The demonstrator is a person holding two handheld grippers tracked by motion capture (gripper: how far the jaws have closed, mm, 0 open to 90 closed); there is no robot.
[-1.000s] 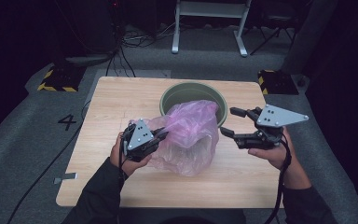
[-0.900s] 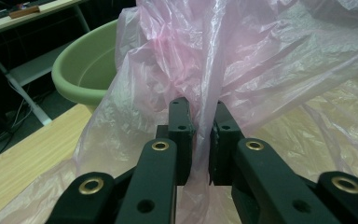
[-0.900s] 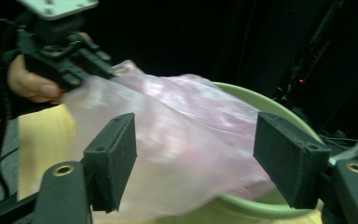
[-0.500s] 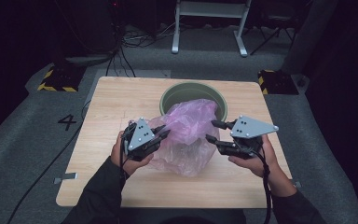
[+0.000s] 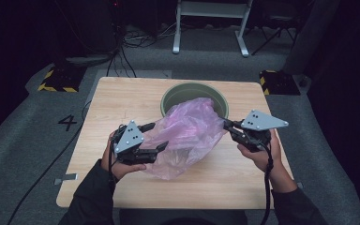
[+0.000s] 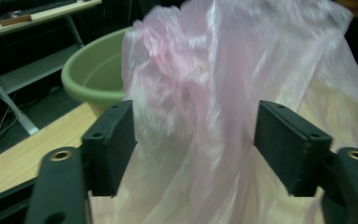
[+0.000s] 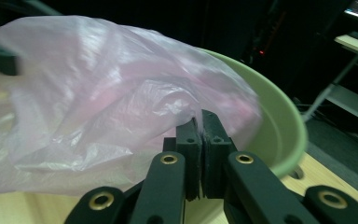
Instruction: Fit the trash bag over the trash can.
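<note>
Here the bag (image 5: 187, 136), thin pink plastic, is lying crumpled on the desk (image 5: 98, 108), with its far end draped over the near rim of the green bowl (image 5: 178, 91). The left tool (image 5: 154, 137) is sitting at the bag's left side, on the side away from the bowl, with its jaws standing wide apart. In the left gripper view the bag (image 6: 205, 102) is billowing up between those jaws, and the film is lying close against the inner faces of both without being pinched, while the bowl (image 6: 98, 70) is showing beyond it to the left. The right tool (image 5: 228, 125) is sitting at the bag's right edge, just beside the bowl's near right rim. In the right gripper view its jaws are pressing together with only a hairline gap, and a fold of the bag's (image 7: 107, 102) edge is appearing to be caught at their tips, with the bowl (image 7: 279, 121) curving behind them.
</note>
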